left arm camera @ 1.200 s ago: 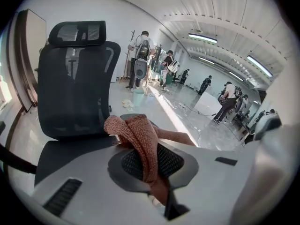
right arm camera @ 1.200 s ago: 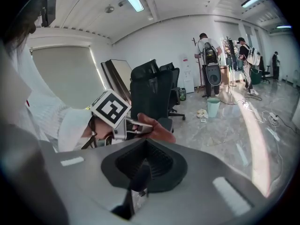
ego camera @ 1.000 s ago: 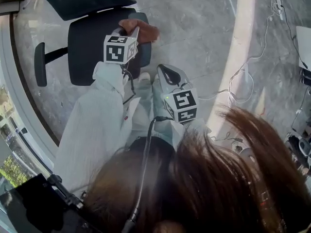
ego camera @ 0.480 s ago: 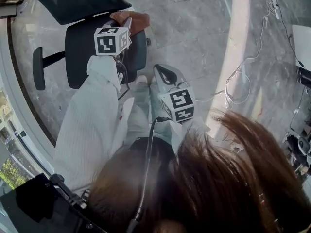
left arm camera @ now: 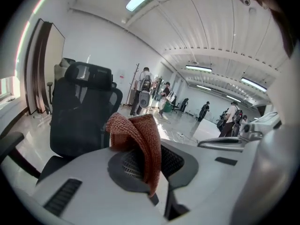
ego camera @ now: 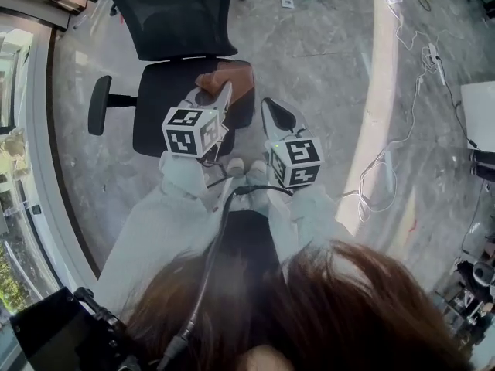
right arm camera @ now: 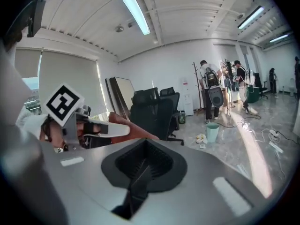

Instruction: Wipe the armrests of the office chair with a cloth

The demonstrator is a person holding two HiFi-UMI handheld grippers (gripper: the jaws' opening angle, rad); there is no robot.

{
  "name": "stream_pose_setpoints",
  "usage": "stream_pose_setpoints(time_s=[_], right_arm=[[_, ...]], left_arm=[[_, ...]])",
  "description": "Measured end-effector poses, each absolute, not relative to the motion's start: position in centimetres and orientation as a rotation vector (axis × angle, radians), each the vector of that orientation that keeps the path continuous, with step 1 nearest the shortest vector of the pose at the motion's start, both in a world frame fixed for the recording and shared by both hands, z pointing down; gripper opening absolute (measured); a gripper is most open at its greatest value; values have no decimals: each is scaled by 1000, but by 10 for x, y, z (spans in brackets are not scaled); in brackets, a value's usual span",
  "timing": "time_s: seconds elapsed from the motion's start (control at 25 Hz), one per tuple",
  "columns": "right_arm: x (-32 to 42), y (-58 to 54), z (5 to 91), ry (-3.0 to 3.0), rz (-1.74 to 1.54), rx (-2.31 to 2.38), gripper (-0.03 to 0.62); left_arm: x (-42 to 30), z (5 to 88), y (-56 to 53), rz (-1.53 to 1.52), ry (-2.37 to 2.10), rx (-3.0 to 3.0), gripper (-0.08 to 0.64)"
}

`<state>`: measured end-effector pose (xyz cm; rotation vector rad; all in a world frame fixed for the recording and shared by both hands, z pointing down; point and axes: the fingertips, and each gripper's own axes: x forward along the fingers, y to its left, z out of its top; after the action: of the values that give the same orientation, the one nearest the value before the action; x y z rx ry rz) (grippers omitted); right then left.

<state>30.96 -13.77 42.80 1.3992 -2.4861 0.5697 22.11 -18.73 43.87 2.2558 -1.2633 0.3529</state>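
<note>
The grey stone floor [ego camera: 325, 45] took up most of the room, with white cables [ego camera: 387, 161] trailing across it on the right. On it stood the black office chair [ego camera: 174, 22], mesh back away from the person and one armrest [ego camera: 98, 105] sticking out beyond the seat's far side edge. The other armrest could not be made out (the tongs were over that side). The person stood at the seat's front edge with both arms out. The left tongs [ego camera: 220, 93] were clamped on a rust-red cloth [ego camera: 229, 80], held above the seat's near side edge; I could not tell whether the cloth touched the chair. Seen close, the cloth [left arm camera: 138, 139] hung folded out of the pinched jaws. The right tongs [ego camera: 274, 114] hung just beside that edge, jaws together with nothing between them.
</note>
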Motion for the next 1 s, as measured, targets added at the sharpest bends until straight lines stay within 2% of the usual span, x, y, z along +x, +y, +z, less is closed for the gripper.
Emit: stream_pose_setpoints(time_s=[0.2, 0.4, 1.0], right_arm=[[294, -137, 367, -2596, 464, 1427, 2], [293, -124, 326, -2653, 322, 1437, 0], [287, -112, 336, -2664, 282, 1385, 0]], left_arm=[[213, 368, -149, 201, -1319, 2324, 37], [220, 332, -130, 190, -1358, 2435, 37], [219, 337, -118, 111, -1299, 2464, 37]])
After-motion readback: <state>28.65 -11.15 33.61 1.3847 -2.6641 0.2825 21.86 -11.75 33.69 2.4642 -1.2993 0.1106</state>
